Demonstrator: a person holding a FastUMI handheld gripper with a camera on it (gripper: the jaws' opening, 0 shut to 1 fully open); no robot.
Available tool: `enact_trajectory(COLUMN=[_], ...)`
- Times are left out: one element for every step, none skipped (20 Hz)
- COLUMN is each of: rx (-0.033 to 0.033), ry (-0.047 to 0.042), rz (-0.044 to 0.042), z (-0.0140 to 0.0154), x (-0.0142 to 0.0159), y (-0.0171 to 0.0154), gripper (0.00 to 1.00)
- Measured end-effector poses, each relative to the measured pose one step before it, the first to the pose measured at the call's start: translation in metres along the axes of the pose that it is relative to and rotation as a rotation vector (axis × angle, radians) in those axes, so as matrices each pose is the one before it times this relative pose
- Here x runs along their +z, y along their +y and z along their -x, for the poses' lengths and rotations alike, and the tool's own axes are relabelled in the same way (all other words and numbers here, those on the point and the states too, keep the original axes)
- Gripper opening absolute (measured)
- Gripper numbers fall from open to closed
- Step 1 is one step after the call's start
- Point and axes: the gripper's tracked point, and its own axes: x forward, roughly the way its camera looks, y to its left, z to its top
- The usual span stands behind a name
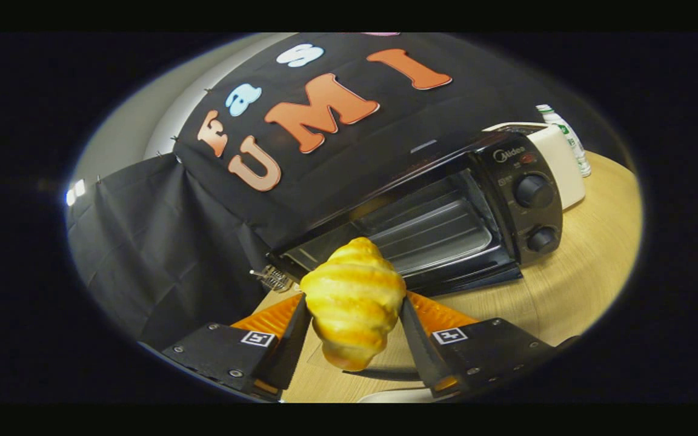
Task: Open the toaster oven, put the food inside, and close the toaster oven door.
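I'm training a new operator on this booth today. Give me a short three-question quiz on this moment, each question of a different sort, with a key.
1. True or false: the toaster oven door is open.
2. What are the tongs holding?
A. a bottle
B. a croissant
C. a tray
3. Fill in: the two knobs sit on the oven's ____ panel, as this view shows it.

Key:
1. True. The door lies folded down, showing the rack inside.
2. B. Both fingers press on the croissant, held just short of the oven.
3. Right. The knobs sit beside a white appliance.
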Motion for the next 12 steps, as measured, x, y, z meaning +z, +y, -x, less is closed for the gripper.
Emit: enact_trajectory(rx=[-0.01202,-0.00338,-0.00216,-0.00747,-0.01465,-0.01512,-0.00515,-0.00254,-0.00986,-0.01104,-0.01108,-0.0179], ry=[-0.01004,-0.00561,-0.00972,-0.00714,-0.00364,-0.00278,-0.00858,-0.00689,-0.0061,-0.00289,0.00054,0.00926], rz=[0.00419,0.01508,0.0178,0.01644,0.0107,0.00454,0.01026,0.01764,0.01422,0.0059,0.00077,0.00627], z=[-0.00525,-0.00528,-0.0031,-0.00451,-0.00564,-0.00596,-0.00391,-0.00489,-0.00406,-0.00466,-0.0058,-0.00548], x=[0.00446,0.00349,0.00362,0.00411,0.00261,0.00323,0.0031,0.00248,0.00173,0.00262,0.00064,-0.00065], y=[-0.00217,0.00087,0.00298,0.00026,-0.00288,-0.00231,0.00103,0.00125,-0.00107,-0.00186,-0.00167,-0.00351], gripper=[0.79,0.79,0.79,0.79,0.79,0.79,0.79,0.79,0.79,0.79,0.79,0.79])
